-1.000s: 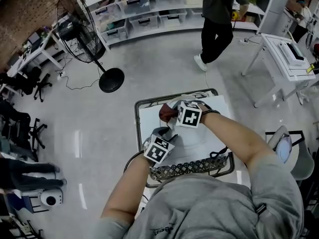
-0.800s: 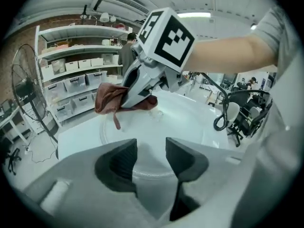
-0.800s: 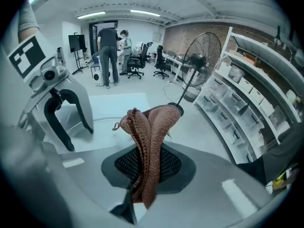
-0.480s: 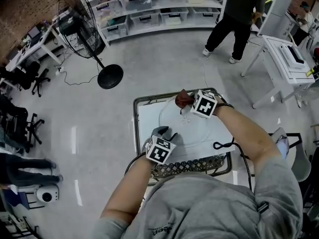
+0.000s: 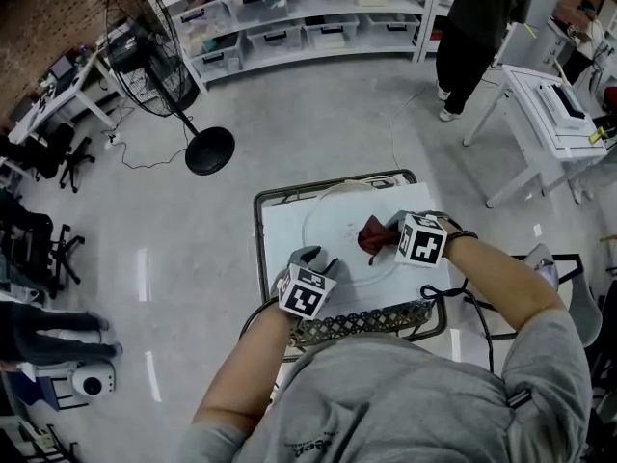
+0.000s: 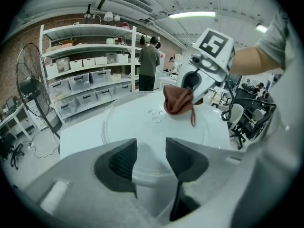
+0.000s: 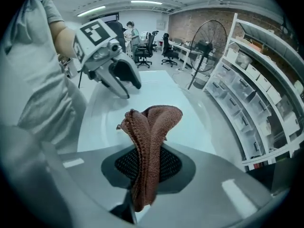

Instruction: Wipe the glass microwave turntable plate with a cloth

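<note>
The round glass turntable plate (image 5: 333,222) lies flat on a small white table (image 5: 280,234). My right gripper (image 5: 390,237) is shut on a bunched brown cloth (image 5: 372,236), held over the plate's right part. In the right gripper view the cloth (image 7: 149,137) stands up between the jaws above the plate (image 7: 190,103). My left gripper (image 5: 310,261) is at the plate's near-left rim. In the left gripper view its jaws (image 6: 150,158) stand almost together with only a narrow gap, the rim (image 6: 142,175) showing just beyond them and nothing pinched. The right gripper (image 6: 192,87) and cloth (image 6: 176,100) show ahead.
A wire mesh basket (image 5: 366,324) sits at the table's near edge, with a black cable (image 5: 434,287) beside it. A standing fan (image 5: 154,56) is on the floor far left. Shelves with bins (image 5: 289,17), a standing person (image 5: 477,27) and a white desk (image 5: 549,104) lie beyond.
My right gripper carried the cloth from the plate's middle to its far edge, then back toward the near right. The left gripper stayed put. The person in the background walked right.
</note>
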Tool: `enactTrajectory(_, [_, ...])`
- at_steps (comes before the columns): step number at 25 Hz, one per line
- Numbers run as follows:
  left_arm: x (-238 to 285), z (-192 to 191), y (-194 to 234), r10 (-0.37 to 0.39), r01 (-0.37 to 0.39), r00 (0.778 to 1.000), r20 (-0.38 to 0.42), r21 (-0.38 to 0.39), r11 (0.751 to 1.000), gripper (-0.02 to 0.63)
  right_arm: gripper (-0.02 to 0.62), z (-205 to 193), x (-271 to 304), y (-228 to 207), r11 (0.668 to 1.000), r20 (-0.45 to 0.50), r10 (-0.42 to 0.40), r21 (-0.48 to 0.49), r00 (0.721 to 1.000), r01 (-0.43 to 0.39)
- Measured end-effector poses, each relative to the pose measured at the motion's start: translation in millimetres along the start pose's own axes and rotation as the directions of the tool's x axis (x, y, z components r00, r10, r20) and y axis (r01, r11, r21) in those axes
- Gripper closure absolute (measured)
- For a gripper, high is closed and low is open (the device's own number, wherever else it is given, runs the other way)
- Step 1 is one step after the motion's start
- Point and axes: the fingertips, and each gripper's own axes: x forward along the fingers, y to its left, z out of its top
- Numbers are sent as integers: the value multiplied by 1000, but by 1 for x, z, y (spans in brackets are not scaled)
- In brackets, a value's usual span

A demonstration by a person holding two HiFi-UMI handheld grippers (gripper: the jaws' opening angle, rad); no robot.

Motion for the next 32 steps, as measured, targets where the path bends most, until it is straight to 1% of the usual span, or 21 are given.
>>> enactTrajectory(2, [-1,0,0,0,0,1000,-1,-2,1000,410,531,7,1,29,999,12,45,-27,999,-44])
enactTrajectory(5, [0,0,2,0,0,1000,-12,-1,1000,410,531,28,8,67,993,50,108,-62,993,-105])
enactTrajectory(8, [0,0,3,-5,5,1000,-26,9,1000,410,529,52,17,89,988,94,137,-90,986,-129])
enactTrajectory(11, [-1,-1,3,-18,18,999,-27,22,1000,413,529,62,22,94,988,127,142,-82,982,-133])
enactTrajectory(17, [1,-1,5,-46,49,998,-47,66,997,417,529,62,21,90,993,208,119,-8,971,-121])
enactTrajectory(21, [0,3,9,-54,58,998,-37,101,993,419,529,67,20,87,992,262,104,42,959,-119])
enactTrajectory(24, [-4,5,11,-67,68,997,-25,82,994,420,529,71,7,79,981,355,84,134,931,-140])
enactTrajectory(27, [-12,12,14,-67,66,998,22,48,997,422,529,73,-19,60,961,464,24,235,886,-149])
enactTrajectory(30, [-30,34,19,-74,73,989,130,8,997,422,529,69,-52,34,931,555,-64,333,830,-151])
enactTrajectory(32, [-51,53,25,-69,77,970,233,-24,997,425,529,63,-75,16,909,599,-132,391,790,-144])
